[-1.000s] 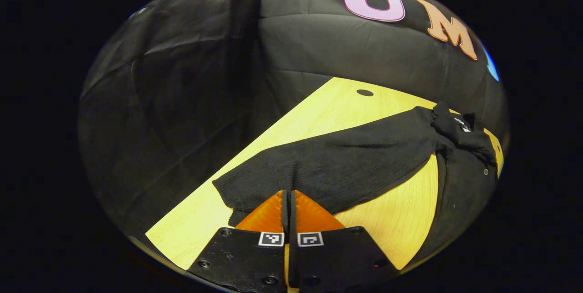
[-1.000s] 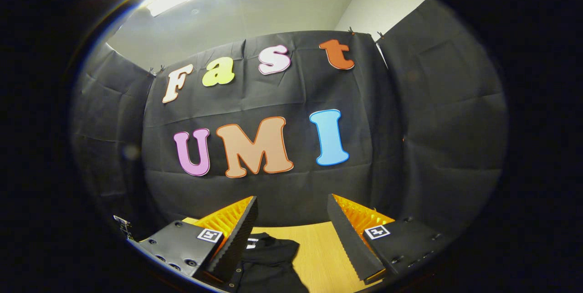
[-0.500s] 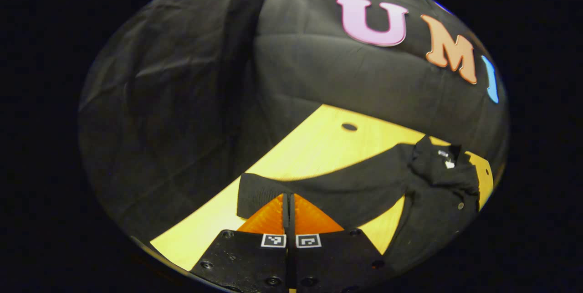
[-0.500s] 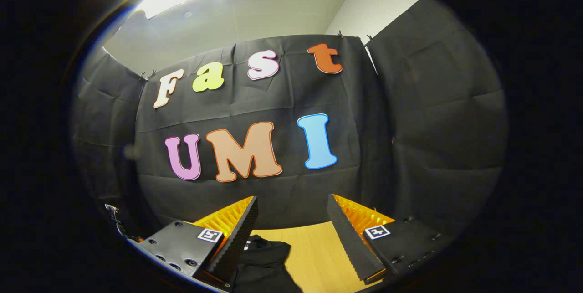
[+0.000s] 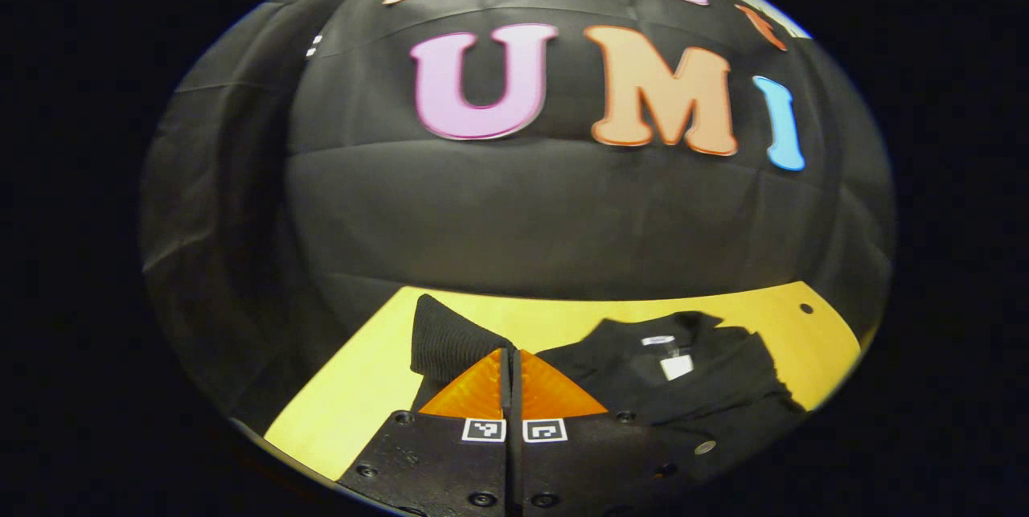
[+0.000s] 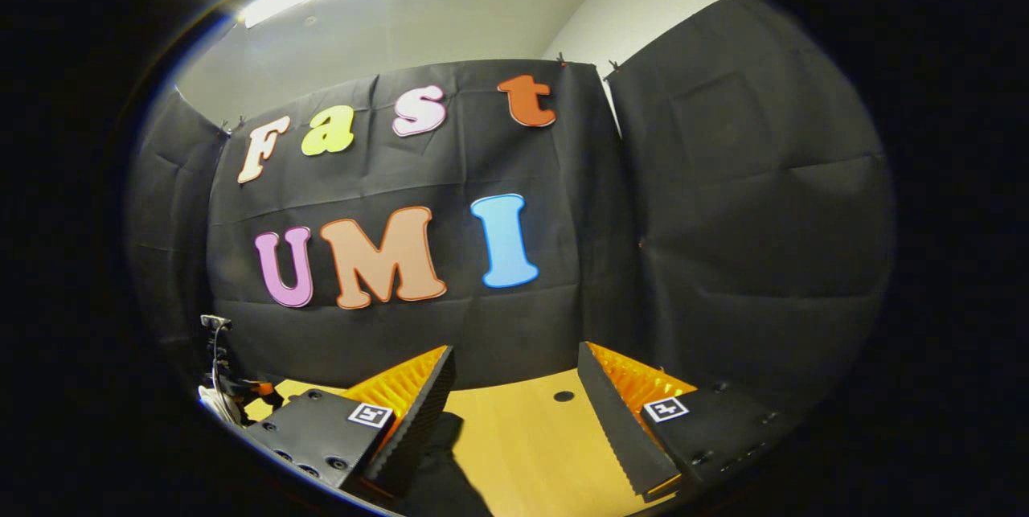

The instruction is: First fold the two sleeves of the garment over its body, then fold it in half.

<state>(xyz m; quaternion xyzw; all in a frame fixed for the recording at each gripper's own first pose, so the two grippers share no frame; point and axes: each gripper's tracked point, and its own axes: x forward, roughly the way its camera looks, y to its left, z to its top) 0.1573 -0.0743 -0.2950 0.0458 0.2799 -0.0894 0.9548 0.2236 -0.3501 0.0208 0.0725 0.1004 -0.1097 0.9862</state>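
Note:
The black knit garment lies on the yellow wooden table, its collar and white neck label facing me in the left gripper view. My left gripper is shut on the sleeve, whose ribbed cuff sticks up just behind the fingertips, left of the collar. My right gripper is held open above the table with nothing between its fingers. A dark edge of the garment shows below its left finger.
Black cloth walls close the booth at the back and on both sides. The tabletop has a small round hole, seen again as a hole near the far right corner. A small device with cables stands at the left edge.
My left gripper has carried the sleeve off the table and swung it toward the garment's body, so the collar now lies straight ahead. The right gripper has turned slightly right and stays open.

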